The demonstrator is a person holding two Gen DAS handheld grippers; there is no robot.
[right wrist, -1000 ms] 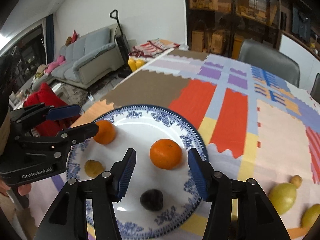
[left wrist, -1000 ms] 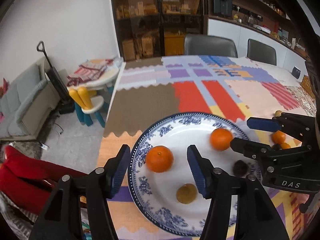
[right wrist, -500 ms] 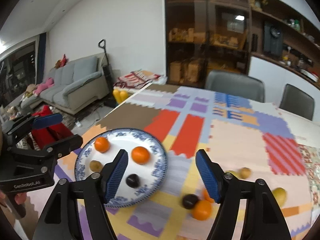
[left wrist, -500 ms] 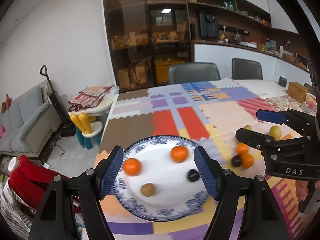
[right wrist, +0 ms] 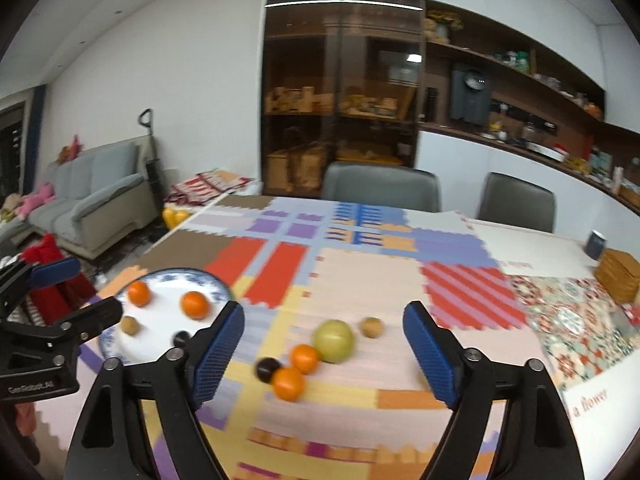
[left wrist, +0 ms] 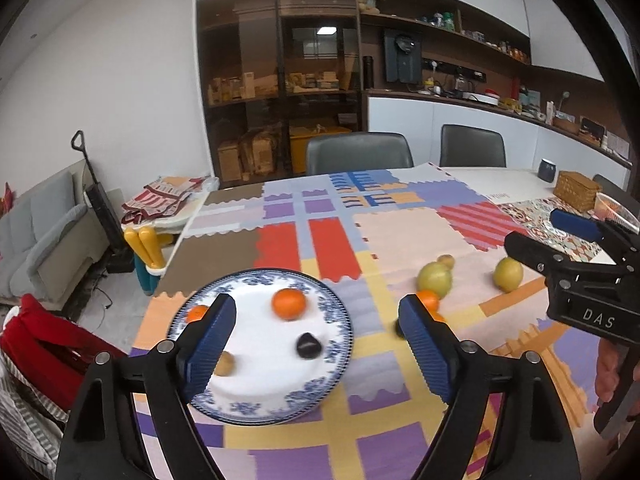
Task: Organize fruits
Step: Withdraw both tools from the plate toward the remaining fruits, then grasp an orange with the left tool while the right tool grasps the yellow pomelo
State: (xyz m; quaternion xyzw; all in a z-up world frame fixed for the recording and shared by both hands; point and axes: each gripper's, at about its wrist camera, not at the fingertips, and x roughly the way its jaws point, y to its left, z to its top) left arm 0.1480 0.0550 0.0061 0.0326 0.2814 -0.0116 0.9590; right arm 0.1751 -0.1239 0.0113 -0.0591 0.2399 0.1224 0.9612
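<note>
A blue-and-white plate (left wrist: 256, 396) (right wrist: 120, 344) lies on the patchwork tablecloth and holds two oranges (left wrist: 289, 304) (right wrist: 195, 305), a dark fruit (left wrist: 307, 346) and a small brown fruit (right wrist: 130, 325). Beside the plate lie two oranges (right wrist: 304, 358), a dark fruit (right wrist: 267, 369), a green fruit (right wrist: 333, 340), a second green fruit (left wrist: 508, 274) and a small brown fruit (right wrist: 371, 327). My left gripper (left wrist: 316, 350) is open and empty, high above the plate. My right gripper (right wrist: 324, 354) is open and empty, high above the loose fruit.
A woven basket (right wrist: 618, 276) and a dark cup (right wrist: 597, 244) stand at the table's far right. Two grey chairs (right wrist: 380, 192) stand behind the table. A sofa (right wrist: 92, 208) and a red item (left wrist: 44, 340) are off the table's left edge.
Both grippers have risen and pulled back from the plate, staying open. The view now takes in the whole table. The right gripper has swung right, over the loose fruit.
</note>
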